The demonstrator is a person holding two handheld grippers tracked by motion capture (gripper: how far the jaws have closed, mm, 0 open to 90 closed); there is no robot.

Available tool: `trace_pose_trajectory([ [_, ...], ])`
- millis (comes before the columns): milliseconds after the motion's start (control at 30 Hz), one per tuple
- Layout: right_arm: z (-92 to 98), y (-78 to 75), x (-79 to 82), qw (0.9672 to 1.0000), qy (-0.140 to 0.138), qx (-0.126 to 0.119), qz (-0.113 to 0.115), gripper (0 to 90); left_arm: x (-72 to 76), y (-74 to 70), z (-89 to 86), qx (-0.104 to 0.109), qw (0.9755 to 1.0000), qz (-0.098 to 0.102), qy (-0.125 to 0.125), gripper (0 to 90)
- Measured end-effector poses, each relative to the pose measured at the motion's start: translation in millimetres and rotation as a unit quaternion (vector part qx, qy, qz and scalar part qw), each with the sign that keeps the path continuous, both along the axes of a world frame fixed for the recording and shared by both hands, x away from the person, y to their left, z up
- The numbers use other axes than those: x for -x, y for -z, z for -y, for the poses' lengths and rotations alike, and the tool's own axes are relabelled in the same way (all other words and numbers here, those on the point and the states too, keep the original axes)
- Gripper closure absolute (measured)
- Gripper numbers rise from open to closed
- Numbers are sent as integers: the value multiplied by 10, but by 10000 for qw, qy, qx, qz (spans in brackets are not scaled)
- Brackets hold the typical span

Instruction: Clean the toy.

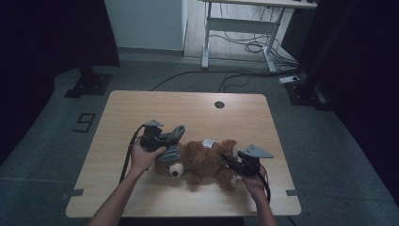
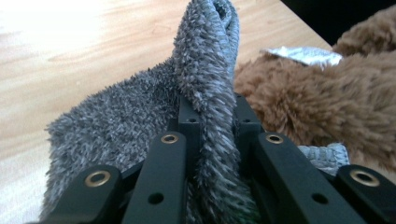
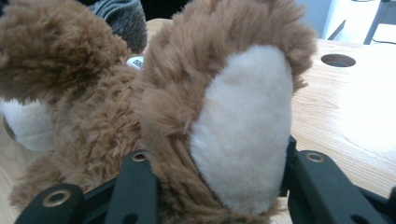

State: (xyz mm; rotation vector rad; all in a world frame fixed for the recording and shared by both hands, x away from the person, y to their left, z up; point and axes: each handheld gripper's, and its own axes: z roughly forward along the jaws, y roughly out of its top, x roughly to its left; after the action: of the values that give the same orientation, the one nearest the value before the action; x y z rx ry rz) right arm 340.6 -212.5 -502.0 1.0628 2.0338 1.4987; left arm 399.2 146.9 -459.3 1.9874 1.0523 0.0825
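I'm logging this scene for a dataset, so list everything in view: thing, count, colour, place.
teddy bear: one, brown with cream foot pad, lying on the table between the grippers
fuzzy sock: one, grey, by the bear's head
label: one, white, on the bear's body
table: one, light wood, with a round hole at the far edge
desk frame: one, white, behind, cables on the floor under it
left gripper: one, black, shut on the fuzzy sock
right gripper: one, black, clamped on the bear's foot
forearms: two, coming from the near edge
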Motion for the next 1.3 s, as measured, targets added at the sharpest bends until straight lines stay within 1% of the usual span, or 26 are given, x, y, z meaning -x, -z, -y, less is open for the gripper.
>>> trace_pose_trajectory([
  [100,3,-6,44,10000,-18,-31,18,552,104,18,-3,-21,10000,76,0,785],
  [200,35,-26,96,10000,25,-89,-18,448,209,30,-6,1,9999,144,4,786],
  [267,68,-67,126,9998,50,-153,-79,379,267,39,-10,7,9998,205,-26,786],
  [367,112,-158,166,9998,138,-123,-77,306,319,49,-20,28,9997,246,-42,786],
  [433,144,-223,170,9996,168,-194,-107,291,339,49,-20,37,9996,264,-48,786],
  [500,164,-277,154,9995,162,-256,-80,282,356,51,-19,46,9996,274,-51,786],
  [667,183,-448,58,9988,91,-476,-112,265,416,55,-19,87,9995,303,-30,786],
  [700,173,-489,22,9988,24,-462,-180,258,433,57,-18,104,9995,308,-23,785],
  [767,121,-558,-55,9991,-95,-340,-222,258,466,59,-16,134,9994,323,1,785],
  [833,41,-580,-132,9981,-315,-278,-447,252,507,57,-20,166,9993,339,16,784],
  [900,-54,-544,-161,9963,-504,-107,-690,240,557,61,-38,212,9992,342,52,784],
  [933,-100,-512,-151,9949,-605,-49,-811,229,584,64,-51,235,9991,346,74,783],
  [1000,-173,-433,-85,9926,-759,29,-952,217,636,76,-79,285,9989,348,114,783],
  [1033,-203,-380,-49,9908,-844,34,-1061,214,660,83,-94,313,9988,341,134,783],
  [1100,-256,-256,31,9872,-1003,172,-1229,197,714,98,-117,370,9987,313,178,783],
  [1167,-263,-146,97,9835,-1136,112,-1400,178,765,118,-132,394,9985,311,223,783],
  [1233,-284,-53,146,9812,-1203,238,-1488,162,796,132,-138,425,9983,305,247,783],
  [1300,-339,38,174,9786,-1245,455,-1574,176,808,139,-133,443,9982,298,256,783],
])
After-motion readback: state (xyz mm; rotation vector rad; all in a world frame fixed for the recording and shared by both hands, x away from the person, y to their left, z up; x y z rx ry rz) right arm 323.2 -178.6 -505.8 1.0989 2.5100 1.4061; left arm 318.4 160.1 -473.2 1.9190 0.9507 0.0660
